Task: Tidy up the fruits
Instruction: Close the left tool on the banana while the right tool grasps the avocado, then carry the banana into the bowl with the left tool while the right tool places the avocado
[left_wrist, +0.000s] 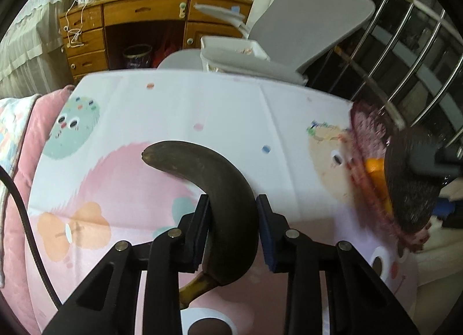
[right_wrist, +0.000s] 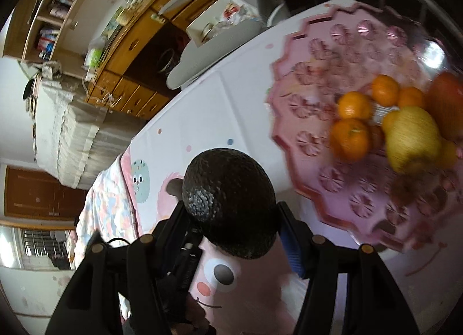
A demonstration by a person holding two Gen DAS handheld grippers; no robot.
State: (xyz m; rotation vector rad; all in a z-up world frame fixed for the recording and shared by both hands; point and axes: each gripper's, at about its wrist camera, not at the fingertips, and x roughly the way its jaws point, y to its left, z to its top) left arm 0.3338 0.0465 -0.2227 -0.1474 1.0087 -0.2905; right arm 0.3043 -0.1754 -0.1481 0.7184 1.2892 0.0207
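Observation:
My left gripper [left_wrist: 233, 213] is shut on a dark, overripe banana [left_wrist: 220, 190], held above the patterned tablecloth [left_wrist: 144, 120]. My right gripper [right_wrist: 231, 219] is shut on a dark bumpy avocado [right_wrist: 231, 201], held left of the pink fruit plate [right_wrist: 318, 54]. In the left wrist view the avocado [left_wrist: 411, 178] and right gripper show at the right edge, over the plate's rim [left_wrist: 367, 132]. The plate holds several oranges [right_wrist: 354, 104], a yellow pear-like fruit [right_wrist: 411, 138] and a red fruit [right_wrist: 448, 103].
A grey chair [left_wrist: 303, 25] with a white box [left_wrist: 231, 48] stands beyond the table's far edge. A wooden desk [left_wrist: 130, 16] is behind it. A metal rack [left_wrist: 405, 45] is at the right. Pink bedding [left_wrist: 17, 161] lies along the table's left edge.

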